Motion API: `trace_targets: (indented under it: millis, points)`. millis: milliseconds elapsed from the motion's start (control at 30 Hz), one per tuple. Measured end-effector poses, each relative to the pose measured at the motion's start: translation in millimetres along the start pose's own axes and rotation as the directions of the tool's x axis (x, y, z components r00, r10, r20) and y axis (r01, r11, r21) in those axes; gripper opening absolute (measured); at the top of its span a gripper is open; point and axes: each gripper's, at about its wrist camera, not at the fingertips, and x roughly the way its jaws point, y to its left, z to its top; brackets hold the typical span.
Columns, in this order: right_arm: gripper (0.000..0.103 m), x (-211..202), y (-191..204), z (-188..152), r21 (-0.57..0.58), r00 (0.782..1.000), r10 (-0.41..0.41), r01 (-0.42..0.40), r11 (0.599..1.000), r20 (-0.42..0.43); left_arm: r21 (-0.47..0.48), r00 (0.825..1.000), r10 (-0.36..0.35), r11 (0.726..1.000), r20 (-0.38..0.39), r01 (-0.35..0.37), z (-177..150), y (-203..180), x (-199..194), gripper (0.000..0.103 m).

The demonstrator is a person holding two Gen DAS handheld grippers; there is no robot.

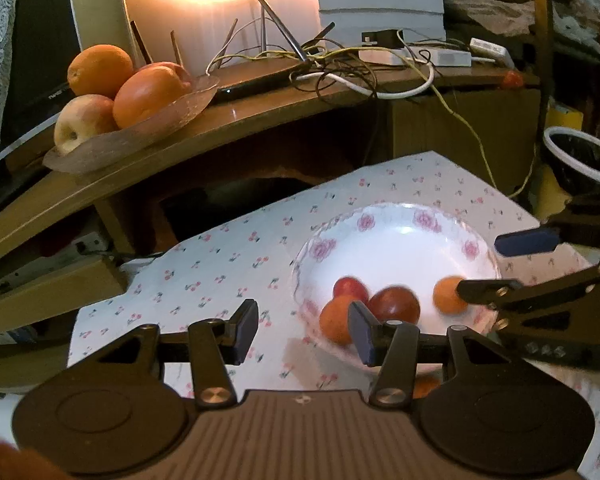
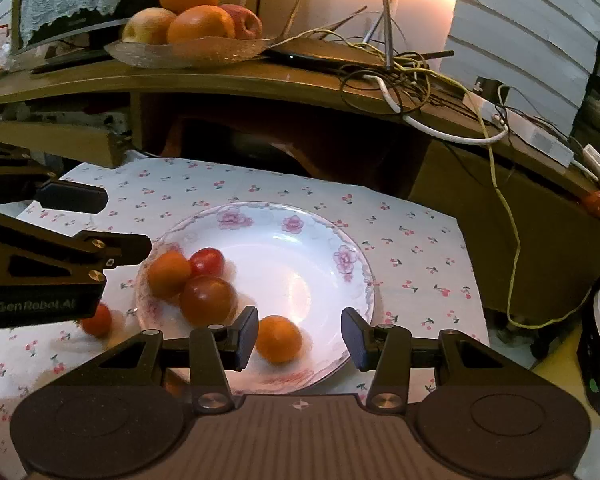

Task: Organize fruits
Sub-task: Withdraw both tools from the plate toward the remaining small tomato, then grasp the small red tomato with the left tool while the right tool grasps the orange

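A white floral plate [image 2: 300, 240] [image 1: 400, 240] sits on the cherry-print cloth and holds several small fruits: a dark red one [image 2: 208, 300] [image 1: 394, 304], a small red one [image 2: 208, 262] [image 1: 350, 287], and two orange ones [image 2: 168, 274] [image 2: 278, 338]. A small red fruit [image 2: 97, 320] lies on the cloth left of the plate. My right gripper [image 2: 300, 338] is open just above the plate's near rim, next to the near orange fruit. My left gripper [image 1: 303, 330] is open and empty over the cloth at the plate's left edge.
A glass dish [image 1: 140, 128] [image 2: 188, 54] with oranges and apples stands on the wooden desk [image 2: 260, 80] behind. Tangled cables [image 2: 400, 68] and a power strip lie on the desk. A small red fruit [image 2: 596, 203] sits at the desk's right end. A bin [image 1: 584, 160] stands at right.
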Motion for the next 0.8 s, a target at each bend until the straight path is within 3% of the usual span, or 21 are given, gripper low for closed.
trace_targets:
  millis: [267, 467, 800]
  points:
    - [0.047, -20.9, 10.6, -13.9, -0.029, 0.995, 0.095, -0.095, 0.995, -0.015, 0.022, 0.999, -0.022, 0.999, -0.035, 0.022, -23.7, 14.9, -16.8, 0.055]
    - [0.047, -23.4, 27.2, -28.6, -0.053, 0.977, 0.204, -0.207, 0.977, -0.054, 0.060, 0.996, -0.051, 0.997, -0.079, 0.056, -40.9, 15.8, -16.0, 0.055]
    - [0.047, 2.5, 41.0, -29.2, -0.038, 0.964, 0.243, -0.249, 0.968, -0.111, 0.074, 0.988, -0.075, 0.994, -0.132, 0.085, -58.2, 15.9, 3.9, 0.055]
